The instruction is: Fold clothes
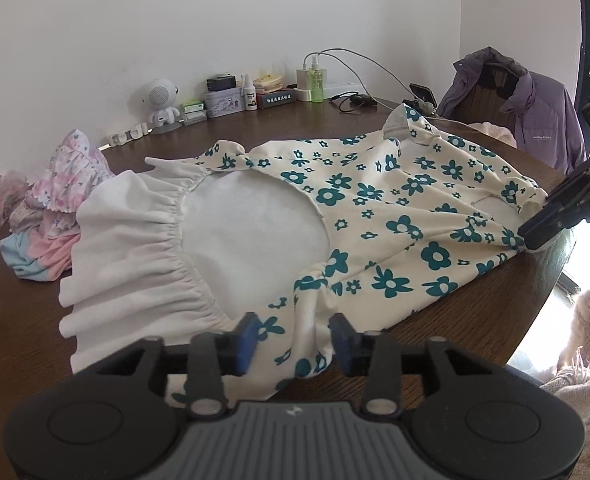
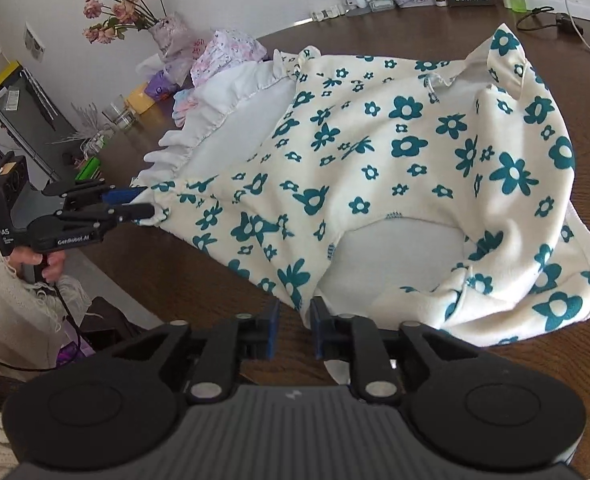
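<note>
A cream garment with teal flowers (image 1: 375, 208) (image 2: 395, 168) lies spread on the brown wooden table (image 1: 255, 128), its white ruffled lining (image 1: 135, 248) turned out at one end. My left gripper (image 1: 295, 342) (image 2: 141, 202) is open at the near gathered edge; a fold of the cloth sits between its blue pads (image 1: 247, 340) without being pinched. My right gripper (image 2: 295, 332) (image 1: 529, 238) is at the opposite edge, open by a narrow gap that shows bare table. A corner of the cloth hangs against its right pad (image 2: 317, 330).
A pile of pastel clothes (image 1: 55, 208) lies at the table's left. A white speaker figure (image 1: 161, 102), boxes, a green bottle (image 1: 317, 84) and cables line the wall. A purple jacket (image 1: 535, 112) hangs on a chair. A vase of dried roses (image 2: 167, 28) and a glass (image 2: 119, 114) stand at one end.
</note>
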The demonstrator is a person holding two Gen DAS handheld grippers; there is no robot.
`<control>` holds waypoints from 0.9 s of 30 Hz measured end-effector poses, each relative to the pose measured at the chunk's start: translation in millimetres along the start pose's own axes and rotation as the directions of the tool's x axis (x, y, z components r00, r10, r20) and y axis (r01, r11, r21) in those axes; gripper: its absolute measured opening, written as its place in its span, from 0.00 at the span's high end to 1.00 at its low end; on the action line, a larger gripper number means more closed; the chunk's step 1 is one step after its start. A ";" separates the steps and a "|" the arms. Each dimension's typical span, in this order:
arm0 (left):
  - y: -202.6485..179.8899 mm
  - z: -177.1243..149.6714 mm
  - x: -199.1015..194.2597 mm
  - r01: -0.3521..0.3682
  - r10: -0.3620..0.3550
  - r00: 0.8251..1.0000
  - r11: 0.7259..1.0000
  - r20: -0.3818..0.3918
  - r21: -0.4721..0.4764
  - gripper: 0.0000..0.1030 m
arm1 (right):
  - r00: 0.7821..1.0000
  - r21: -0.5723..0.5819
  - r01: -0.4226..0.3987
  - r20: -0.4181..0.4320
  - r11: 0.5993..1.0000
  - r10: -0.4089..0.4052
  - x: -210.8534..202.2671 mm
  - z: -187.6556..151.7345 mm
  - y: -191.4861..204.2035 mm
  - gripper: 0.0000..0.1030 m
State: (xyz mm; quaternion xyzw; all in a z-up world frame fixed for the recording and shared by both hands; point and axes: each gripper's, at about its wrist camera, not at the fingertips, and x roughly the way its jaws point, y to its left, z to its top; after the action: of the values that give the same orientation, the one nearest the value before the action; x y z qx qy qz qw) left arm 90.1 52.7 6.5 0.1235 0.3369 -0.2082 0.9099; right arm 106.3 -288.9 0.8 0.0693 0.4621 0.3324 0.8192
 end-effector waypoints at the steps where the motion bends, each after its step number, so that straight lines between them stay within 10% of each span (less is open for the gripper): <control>1: -1.3 0.5 0.6 -0.007 0.007 1.000 1.000 0.000 0.007 0.52 | 1.000 -0.009 0.012 0.007 1.000 -0.012 2.8 2.0 1.4 0.66; 6: -7.4 -0.5 13.3 -0.028 0.028 0.998 1.000 -0.048 0.011 0.47 | 0.998 -0.056 0.052 0.032 0.997 -0.051 16.7 9.3 10.3 0.65; 8: -5.0 0.9 12.1 -0.013 0.013 0.999 1.000 -0.049 0.015 0.86 | 0.997 -0.084 0.069 0.026 0.994 -0.067 20.6 10.0 14.4 0.80; 9: -2.5 2.3 9.0 0.003 -0.002 0.999 1.000 -0.046 0.014 0.89 | 0.999 -0.073 0.043 0.016 0.996 -0.042 20.4 10.6 13.4 0.97; 17: 20.2 9.1 -10.7 0.070 -0.070 0.997 0.998 -0.038 0.004 0.90 | 0.980 0.126 -0.197 0.033 0.972 0.195 -9.8 19.8 -16.9 0.99; 22: 14.1 -2.5 -1.6 0.060 -0.054 0.992 0.997 -0.111 0.047 0.90 | 0.986 0.095 -0.127 -0.094 0.987 0.136 18.6 2.5 -10.7 0.98; 27: 12.9 -12.7 -5.8 0.010 -0.008 0.998 0.999 -0.063 0.044 0.81 | 0.995 0.048 -0.090 -0.039 0.995 0.091 0.8 0.5 -3.1 0.88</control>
State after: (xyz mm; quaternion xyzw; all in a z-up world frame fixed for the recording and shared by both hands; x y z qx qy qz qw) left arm 84.9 70.4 2.0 0.1485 0.3611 -0.2157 0.8950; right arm 108.5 -290.7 -0.8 0.1023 0.4829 0.3597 0.7918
